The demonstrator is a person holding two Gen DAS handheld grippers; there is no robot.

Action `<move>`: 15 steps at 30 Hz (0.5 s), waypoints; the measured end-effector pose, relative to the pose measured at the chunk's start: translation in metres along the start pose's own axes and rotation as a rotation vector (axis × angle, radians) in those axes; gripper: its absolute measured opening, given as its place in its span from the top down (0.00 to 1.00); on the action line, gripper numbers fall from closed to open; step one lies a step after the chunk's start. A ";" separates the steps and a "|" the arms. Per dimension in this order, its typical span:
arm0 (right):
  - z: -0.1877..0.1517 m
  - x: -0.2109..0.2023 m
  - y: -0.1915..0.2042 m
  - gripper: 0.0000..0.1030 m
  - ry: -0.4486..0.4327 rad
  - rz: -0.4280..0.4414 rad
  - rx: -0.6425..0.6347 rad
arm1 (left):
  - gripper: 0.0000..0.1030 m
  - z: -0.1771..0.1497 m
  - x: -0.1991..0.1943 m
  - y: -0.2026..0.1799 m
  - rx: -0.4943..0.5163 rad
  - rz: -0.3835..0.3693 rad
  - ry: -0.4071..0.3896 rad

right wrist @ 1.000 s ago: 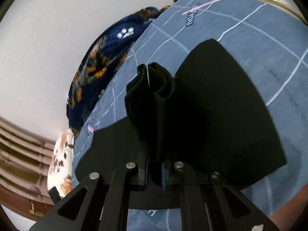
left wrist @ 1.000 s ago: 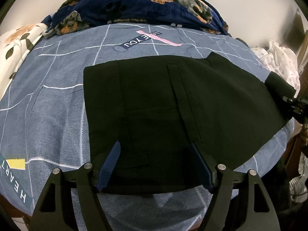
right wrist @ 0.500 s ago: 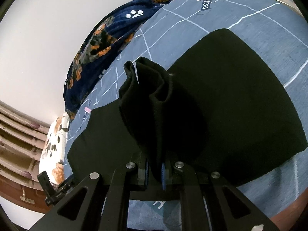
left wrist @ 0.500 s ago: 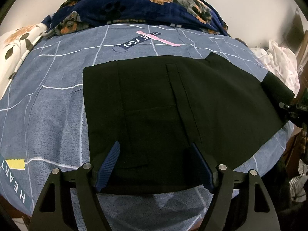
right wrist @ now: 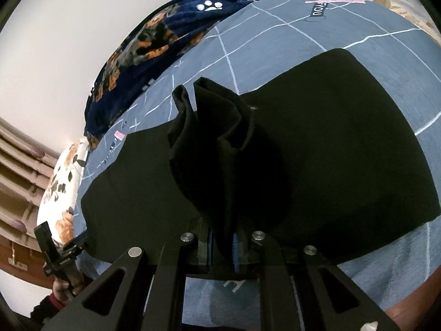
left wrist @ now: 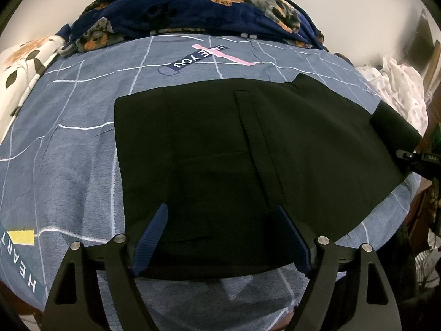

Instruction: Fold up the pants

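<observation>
Black pants flat on bed. Likely soft, limp, light; best pinched at hem edges. Left gripper opening wide over near edge, gripping nothing. Right gripper pinching bunched leg end, jaws easing.

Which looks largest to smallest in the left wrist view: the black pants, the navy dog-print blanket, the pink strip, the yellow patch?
1. black pants
2. navy dog-print blanket, though it lies farther away, so it may really be bigger than it looks
3. pink strip and yellow patch: they look alike, so unranked
</observation>
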State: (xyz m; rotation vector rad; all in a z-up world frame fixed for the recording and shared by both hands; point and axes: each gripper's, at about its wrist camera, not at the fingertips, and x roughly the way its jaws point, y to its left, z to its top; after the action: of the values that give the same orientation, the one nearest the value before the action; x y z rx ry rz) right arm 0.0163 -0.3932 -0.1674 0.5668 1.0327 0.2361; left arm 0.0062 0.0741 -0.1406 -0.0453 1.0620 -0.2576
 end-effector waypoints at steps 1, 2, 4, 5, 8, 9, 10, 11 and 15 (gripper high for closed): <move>-0.001 0.001 0.001 0.87 0.001 -0.004 -0.005 | 0.21 0.000 0.000 0.000 0.001 0.000 0.000; -0.001 0.001 0.001 0.87 0.002 -0.008 -0.008 | 0.21 0.000 0.000 0.000 0.000 -0.001 -0.001; -0.002 0.002 0.002 0.87 0.002 -0.014 -0.015 | 0.21 0.000 0.000 0.000 0.000 -0.002 -0.001; -0.002 0.002 0.003 0.87 0.001 -0.018 -0.022 | 0.20 0.000 0.001 -0.001 0.001 -0.003 0.000; -0.003 0.002 0.006 0.87 0.000 -0.033 -0.041 | 0.20 0.000 0.001 -0.001 0.004 -0.001 -0.001; -0.004 0.002 0.006 0.87 -0.001 -0.036 -0.045 | 0.20 0.000 0.001 -0.001 0.006 0.000 0.000; -0.004 0.002 0.007 0.87 -0.002 -0.039 -0.049 | 0.19 -0.001 0.001 -0.001 0.008 -0.001 -0.001; -0.004 0.002 0.008 0.87 -0.003 -0.042 -0.053 | 0.19 0.000 0.002 -0.001 0.009 0.000 0.000; -0.005 0.002 0.010 0.87 0.000 -0.046 -0.065 | 0.19 0.000 0.002 -0.001 0.009 -0.002 -0.001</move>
State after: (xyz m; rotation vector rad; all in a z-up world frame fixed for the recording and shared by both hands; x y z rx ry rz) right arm 0.0135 -0.3824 -0.1652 0.4839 1.0330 0.2286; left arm 0.0066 0.0725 -0.1425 -0.0383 1.0599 -0.2643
